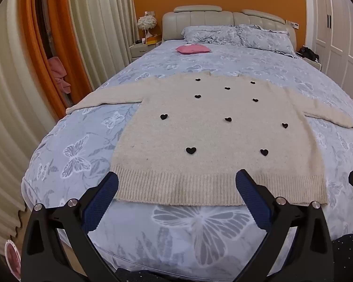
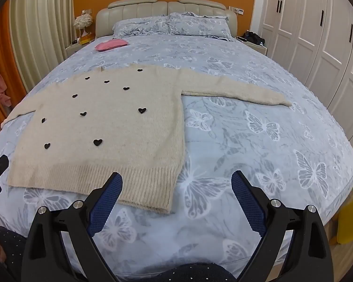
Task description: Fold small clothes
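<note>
- Both the left tongs point(image 1: 176, 183) and the right tongs point(image 2: 176, 182) hung spread wide, pinching nothing.
- The sweater point(image 1: 214, 127) lay flat on the bed point(image 2: 258, 129), hem nearest, neckline toward the headboard, sleeves outstretched sideways.
- Only the right view showed the yellow box point(image 2: 350, 221).

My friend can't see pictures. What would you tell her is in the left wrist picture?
A cream sweater with little black hearts lies spread flat on a bed with a blue butterfly cover. The left tongs are wide open over its ribbed bottom edge, holding nothing. A small pink cushion sits near the pillows.
</note>
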A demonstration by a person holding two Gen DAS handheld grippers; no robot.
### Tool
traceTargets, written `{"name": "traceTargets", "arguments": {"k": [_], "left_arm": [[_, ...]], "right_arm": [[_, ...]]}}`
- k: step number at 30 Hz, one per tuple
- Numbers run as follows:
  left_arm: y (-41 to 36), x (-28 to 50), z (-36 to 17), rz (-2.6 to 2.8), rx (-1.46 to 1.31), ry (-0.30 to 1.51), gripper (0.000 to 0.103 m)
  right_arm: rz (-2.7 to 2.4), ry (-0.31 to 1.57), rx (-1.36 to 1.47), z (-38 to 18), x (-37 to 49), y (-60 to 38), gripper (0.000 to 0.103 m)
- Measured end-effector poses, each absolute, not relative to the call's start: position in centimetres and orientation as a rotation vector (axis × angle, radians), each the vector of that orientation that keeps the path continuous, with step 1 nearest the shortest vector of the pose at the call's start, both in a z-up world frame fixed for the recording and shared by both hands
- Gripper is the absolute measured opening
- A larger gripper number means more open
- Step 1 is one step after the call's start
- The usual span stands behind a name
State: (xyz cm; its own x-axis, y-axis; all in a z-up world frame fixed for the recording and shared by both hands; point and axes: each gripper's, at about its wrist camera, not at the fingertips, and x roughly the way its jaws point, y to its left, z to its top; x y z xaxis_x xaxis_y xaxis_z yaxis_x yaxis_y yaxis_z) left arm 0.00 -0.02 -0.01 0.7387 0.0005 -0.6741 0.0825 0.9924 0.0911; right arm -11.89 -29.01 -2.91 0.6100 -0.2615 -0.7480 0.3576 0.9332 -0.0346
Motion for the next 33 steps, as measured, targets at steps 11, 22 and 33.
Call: {"name": "traceTargets", "arguments": {"k": [11, 22, 33], "left_arm": [[-0.06, -0.16, -0.33, -0.047, 0.133, 0.735, 0.097], [-0.45, -0.12, -0.14, -0.051, 0.149, 0.733, 0.097], [-0.61, -0.13, -0.23, -0.053, 0.15, 0.734, 0.097]], "right_arm": [[-0.356, 0.844, 0.127, -2.88, -11.93, -29.11, 0.092], [-0.355, 0.842, 0.129, -2.85, -11.98, -29.19, 0.092], [-0.355, 0.84, 0.131, -2.8, -12.05, -29.27, 0.092]]}}
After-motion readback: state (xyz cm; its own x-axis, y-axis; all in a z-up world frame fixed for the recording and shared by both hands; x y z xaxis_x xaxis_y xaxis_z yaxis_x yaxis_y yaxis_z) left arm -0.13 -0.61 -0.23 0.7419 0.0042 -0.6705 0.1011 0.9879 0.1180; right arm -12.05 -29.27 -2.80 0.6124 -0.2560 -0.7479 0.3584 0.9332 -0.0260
